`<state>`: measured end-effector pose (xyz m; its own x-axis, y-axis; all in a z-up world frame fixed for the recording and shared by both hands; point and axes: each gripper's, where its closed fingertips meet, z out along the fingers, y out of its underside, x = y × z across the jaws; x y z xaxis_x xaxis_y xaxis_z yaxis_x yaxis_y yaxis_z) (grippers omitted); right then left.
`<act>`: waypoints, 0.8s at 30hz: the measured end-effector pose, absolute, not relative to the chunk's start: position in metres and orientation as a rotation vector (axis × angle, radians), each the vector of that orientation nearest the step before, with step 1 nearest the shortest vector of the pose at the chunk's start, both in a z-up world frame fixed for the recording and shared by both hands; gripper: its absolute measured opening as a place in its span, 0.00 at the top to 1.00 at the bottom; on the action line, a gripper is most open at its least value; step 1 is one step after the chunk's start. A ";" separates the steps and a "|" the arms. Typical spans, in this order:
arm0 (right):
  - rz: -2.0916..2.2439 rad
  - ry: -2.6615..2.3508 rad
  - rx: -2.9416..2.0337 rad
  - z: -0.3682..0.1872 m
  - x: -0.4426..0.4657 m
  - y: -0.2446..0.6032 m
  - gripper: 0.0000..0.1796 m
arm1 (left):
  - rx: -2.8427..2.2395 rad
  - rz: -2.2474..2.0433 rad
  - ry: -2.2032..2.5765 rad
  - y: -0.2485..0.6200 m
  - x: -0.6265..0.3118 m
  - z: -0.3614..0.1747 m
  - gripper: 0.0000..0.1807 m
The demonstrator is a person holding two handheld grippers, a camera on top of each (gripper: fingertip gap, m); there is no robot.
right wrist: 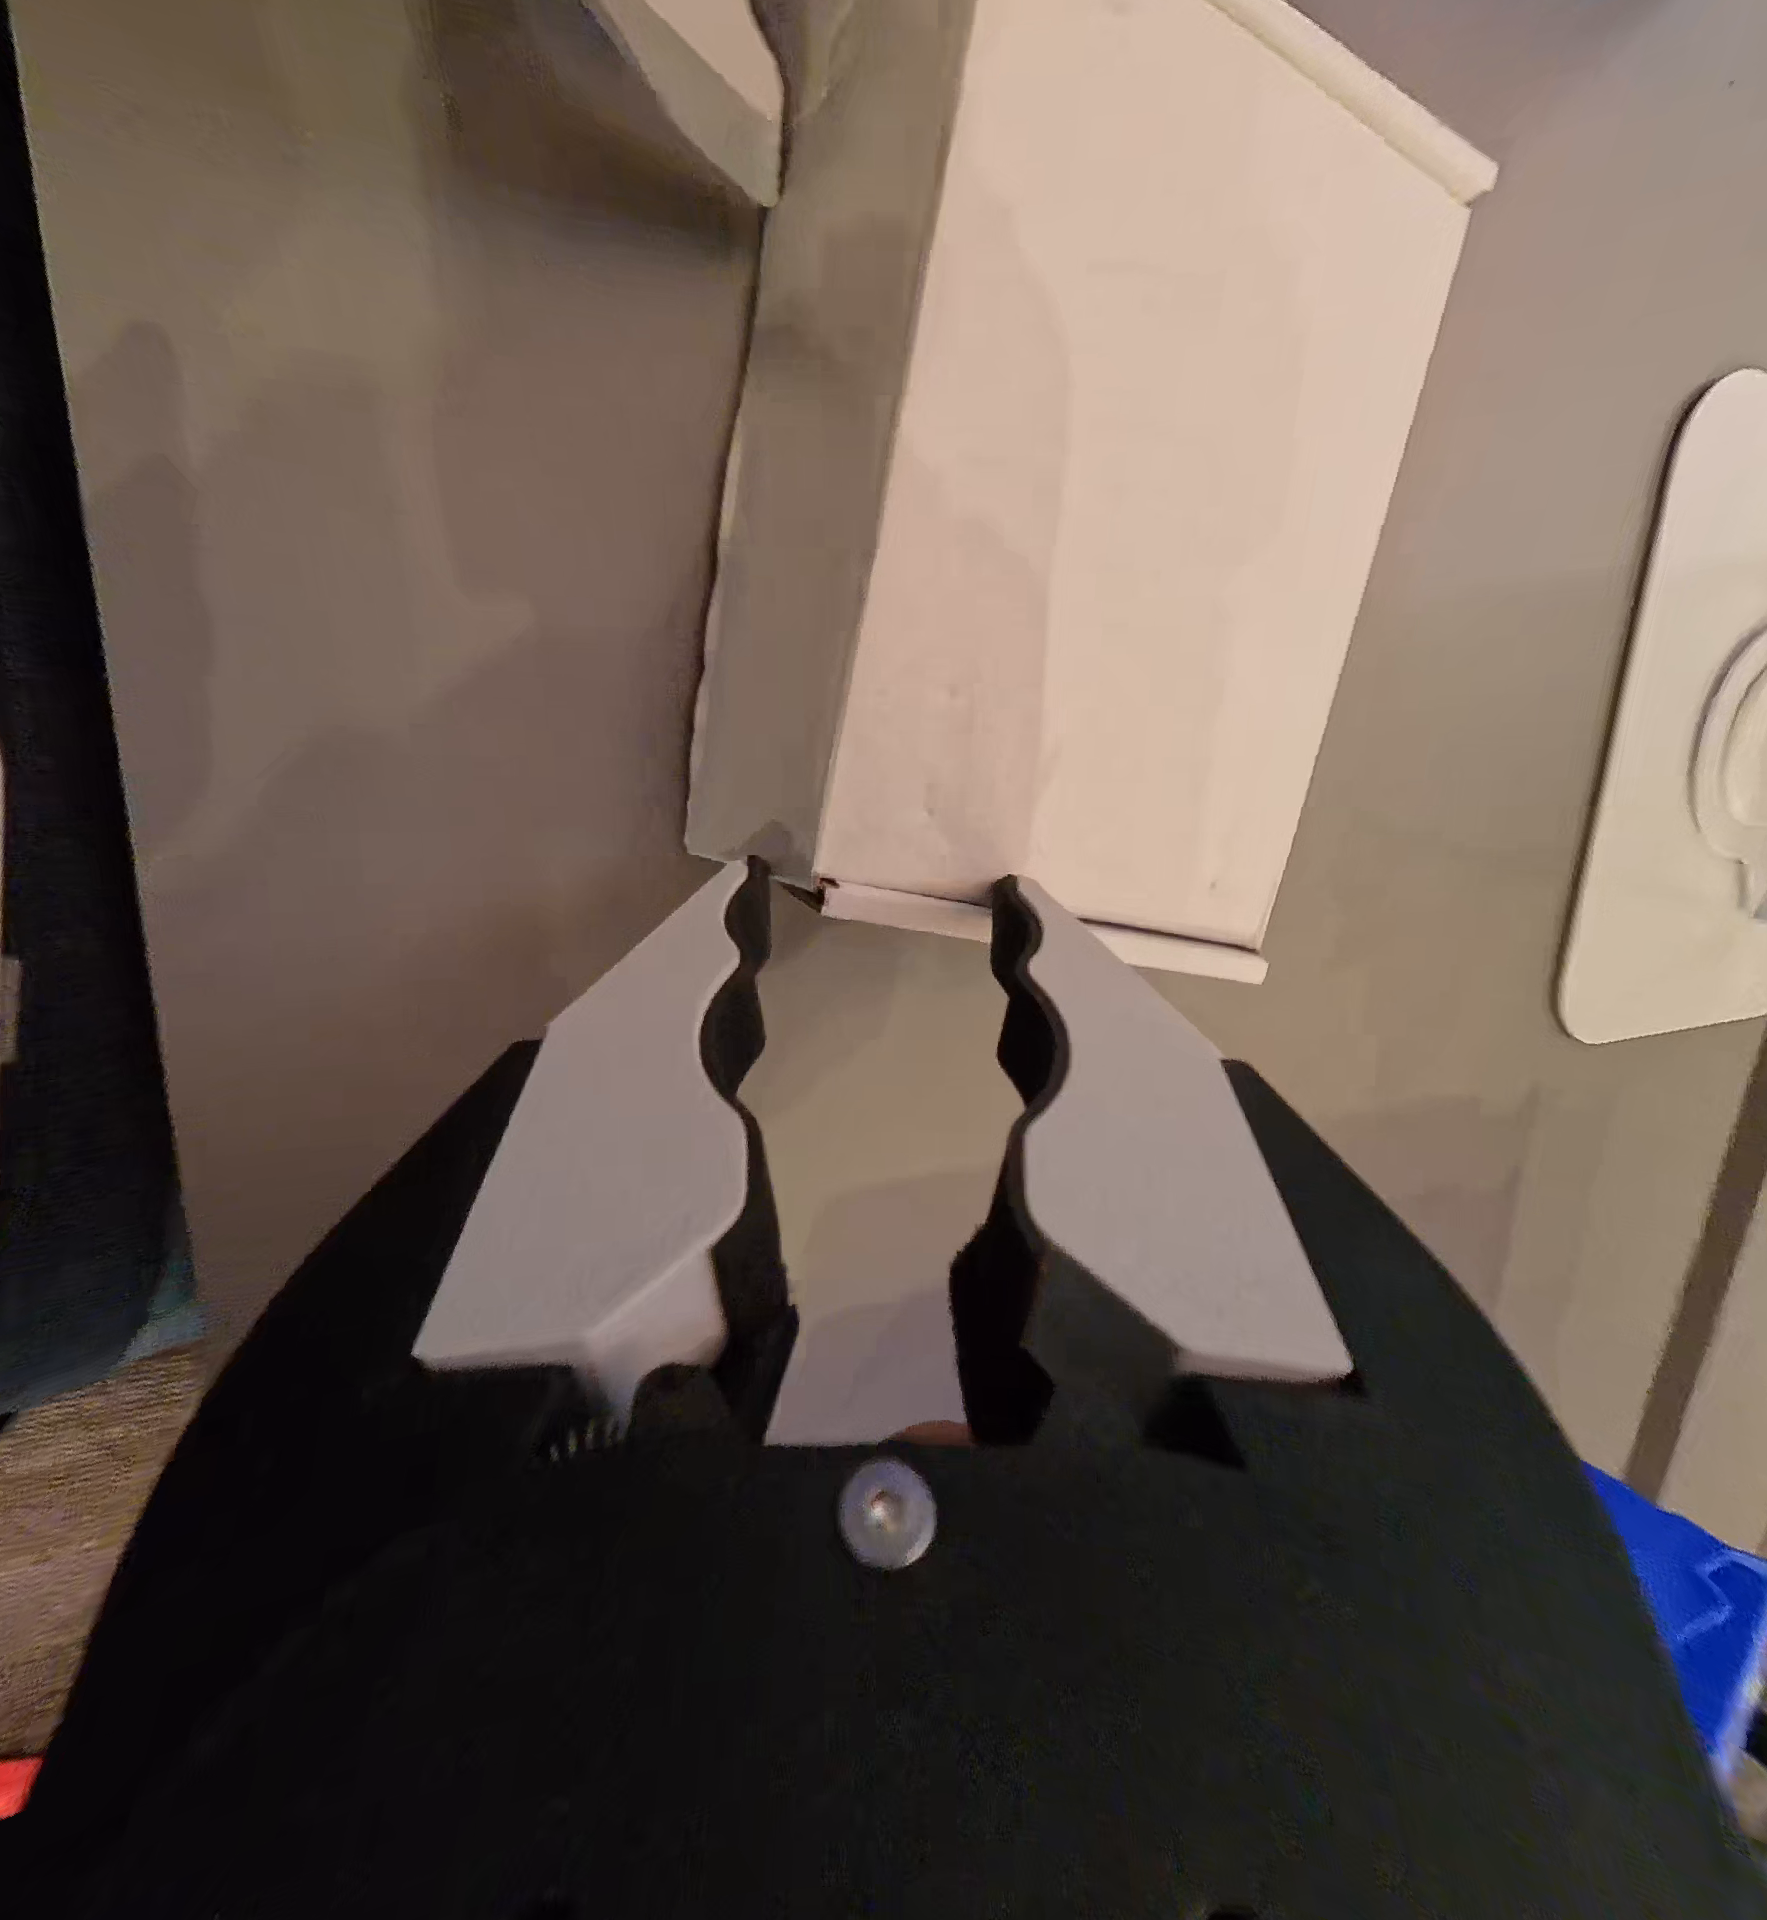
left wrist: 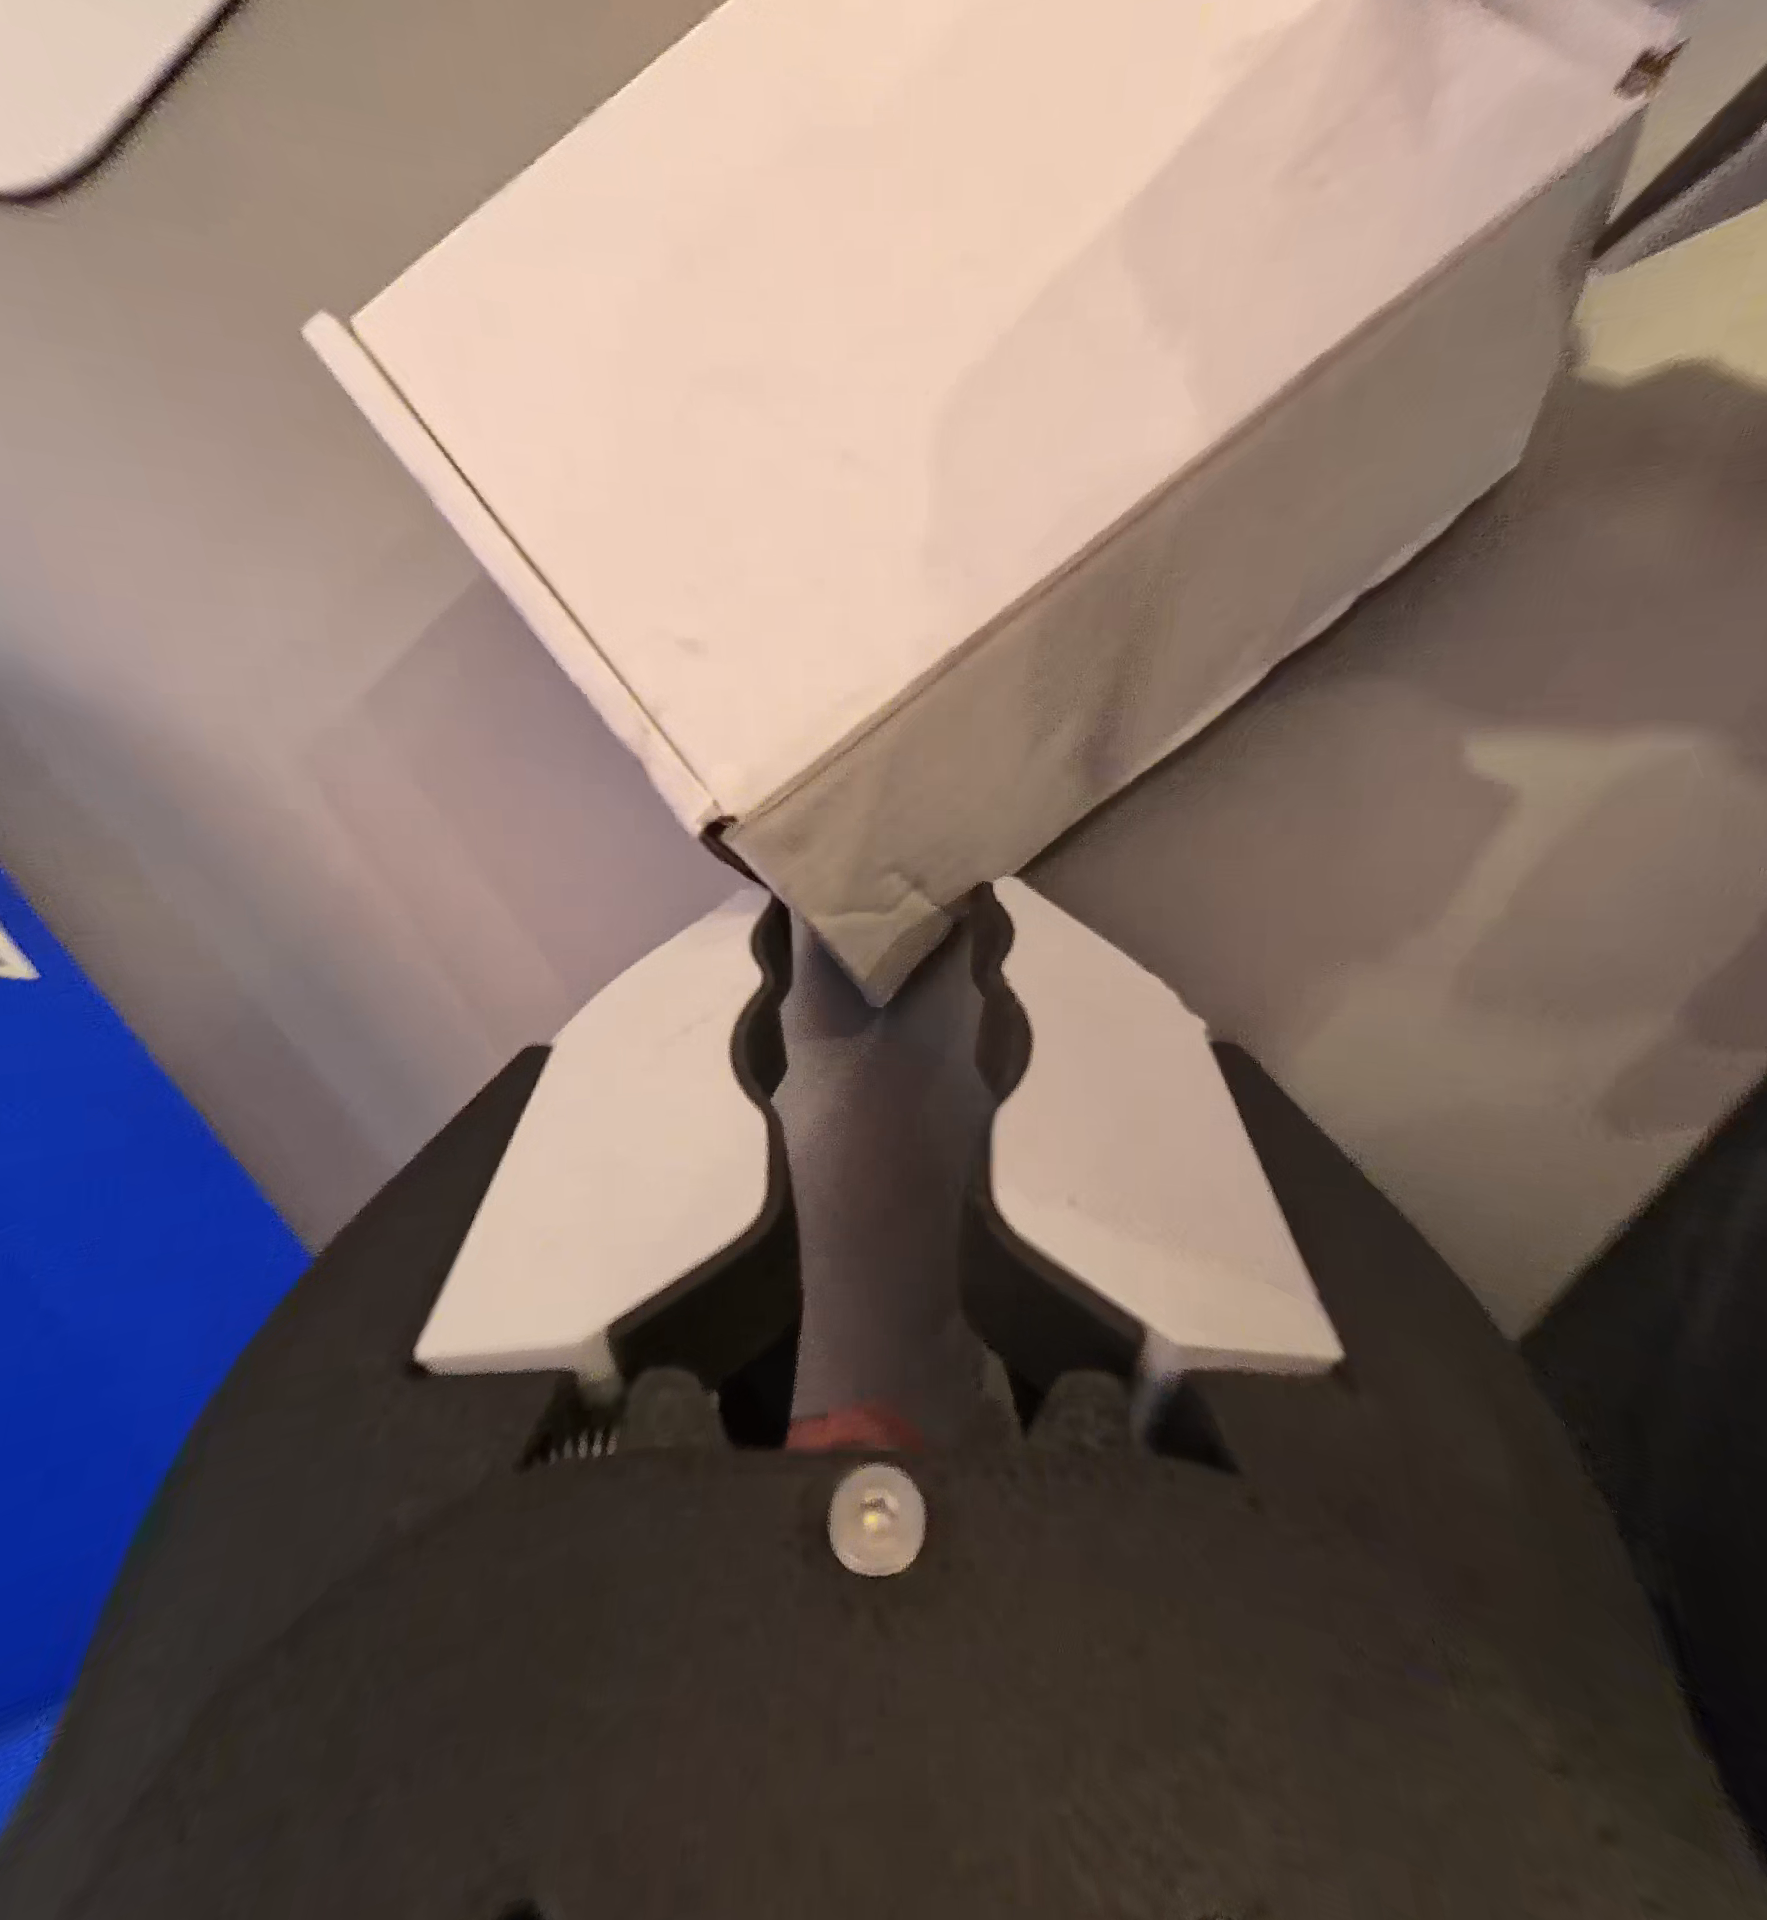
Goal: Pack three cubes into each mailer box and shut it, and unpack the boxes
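Observation:
A closed white mailer box [left wrist: 858,416] lies on the grey table [left wrist: 235,520]. In the left wrist view its near corner sits between the tips of my left gripper [left wrist: 879,935], whose jaws stand a little apart around that corner. In the right wrist view the same box [right wrist: 1118,520] lies just ahead of my right gripper [right wrist: 879,904]. That gripper is open and empty, with its tips at the box's near lid edge. A white finger of the left gripper [right wrist: 713,94] shows at the box's far corner. No cubes are in view.
A blue bin [left wrist: 79,1299] with a printed tag stands to the left, and also shows in the right wrist view [right wrist: 1689,1621]. A white plate with a clear hook [right wrist: 1710,707] lies to the right of the box. The table's edge and dark fabric [right wrist: 27,520] lie left.

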<state>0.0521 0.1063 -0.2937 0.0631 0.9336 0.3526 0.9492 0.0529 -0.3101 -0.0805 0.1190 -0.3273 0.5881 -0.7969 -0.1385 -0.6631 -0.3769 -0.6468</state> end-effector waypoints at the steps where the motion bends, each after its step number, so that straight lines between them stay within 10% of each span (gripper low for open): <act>1: -0.082 -1.879 -1.860 -0.294 0.052 0.107 0.78 | -2.127 -0.210 1.151 0.124 -0.081 -0.328 0.83; 24: -0.227 -1.761 -1.690 -0.297 0.054 0.123 0.79 | -2.151 -0.131 1.007 0.165 -0.073 -0.331 0.81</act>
<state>0.0544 0.1227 -0.2973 0.0706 0.8185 0.5702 0.9361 0.1431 -0.3213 -0.0725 0.1650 -0.3310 0.6858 -0.6978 -0.2070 -0.6219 -0.4140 -0.6648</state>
